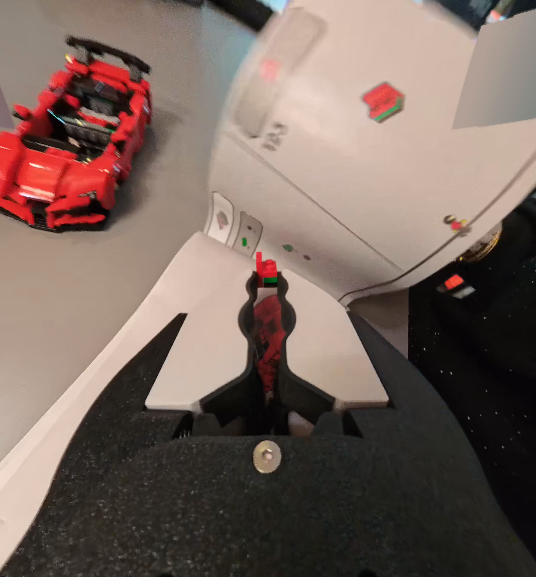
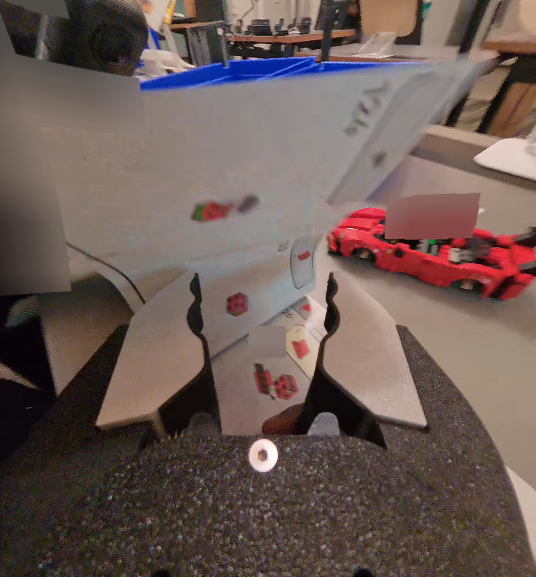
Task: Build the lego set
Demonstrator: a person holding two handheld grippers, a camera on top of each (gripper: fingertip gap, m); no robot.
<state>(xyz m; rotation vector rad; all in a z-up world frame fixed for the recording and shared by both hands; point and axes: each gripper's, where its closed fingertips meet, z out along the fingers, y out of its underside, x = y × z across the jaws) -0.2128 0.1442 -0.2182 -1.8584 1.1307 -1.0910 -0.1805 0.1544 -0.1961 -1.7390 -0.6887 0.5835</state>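
Note:
In the left wrist view my left gripper (image 1: pixel 266 276) is shut on a small lego piece (image 1: pixel 267 271), red on top with green and black layers, held at the fingertips over the open instruction booklet (image 1: pixel 338 150). A partly built red lego car (image 1: pixel 70 143) with a black rear wing stands on the grey table to the upper left. In the right wrist view my right gripper (image 2: pixel 263 281) is open and empty, its jaws wide apart in front of the booklet (image 2: pixel 244 156), whose pages stand lifted. The red car (image 2: pixel 441 256) sits to the right on the table.
A blue bin (image 2: pixel 260 70) stands behind the booklet. A white base (image 2: pixel 516 162) lies at the far right of the grey table (image 2: pixel 447 359). Dark speckled fabric (image 1: pixel 494 359) fills the right side of the left wrist view. Desks and chairs stand in the background. The grippers' ends are close to 5 centimeters from one another.

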